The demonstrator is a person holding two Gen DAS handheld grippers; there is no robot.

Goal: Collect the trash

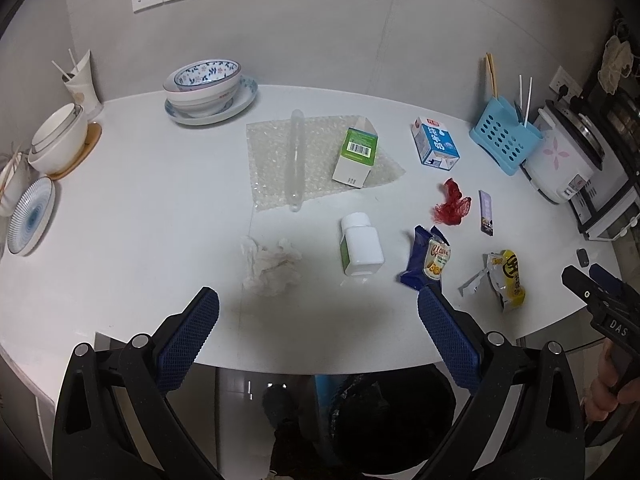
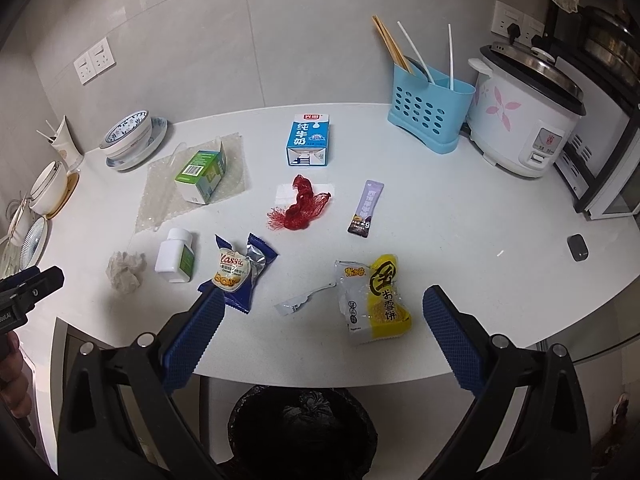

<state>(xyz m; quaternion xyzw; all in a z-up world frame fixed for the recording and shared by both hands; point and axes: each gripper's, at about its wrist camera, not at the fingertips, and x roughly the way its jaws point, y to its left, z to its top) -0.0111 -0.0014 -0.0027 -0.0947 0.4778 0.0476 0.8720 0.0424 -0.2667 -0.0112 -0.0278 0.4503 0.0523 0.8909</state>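
Nothing looked collected yet: the black-lined bin (image 2: 304,432) stood below the near edge of the white table (image 2: 460,208), and all the trash lay on top. From large to small, a sheet of bubble wrap (image 1: 280,160) lay far left of centre with a green box (image 1: 356,152) on it, the milk carton (image 2: 308,140) stood far, the yellow snack bag (image 2: 376,300) and blue wrapper (image 2: 240,272) lay near, then the white bottle (image 1: 360,244), red netting (image 2: 300,208), crumpled tissue (image 1: 272,264) and purple sachet (image 2: 366,210). The left gripper (image 1: 318,304) and right gripper (image 2: 324,304) both hovered with fingers spread wide, holding and touching nothing.
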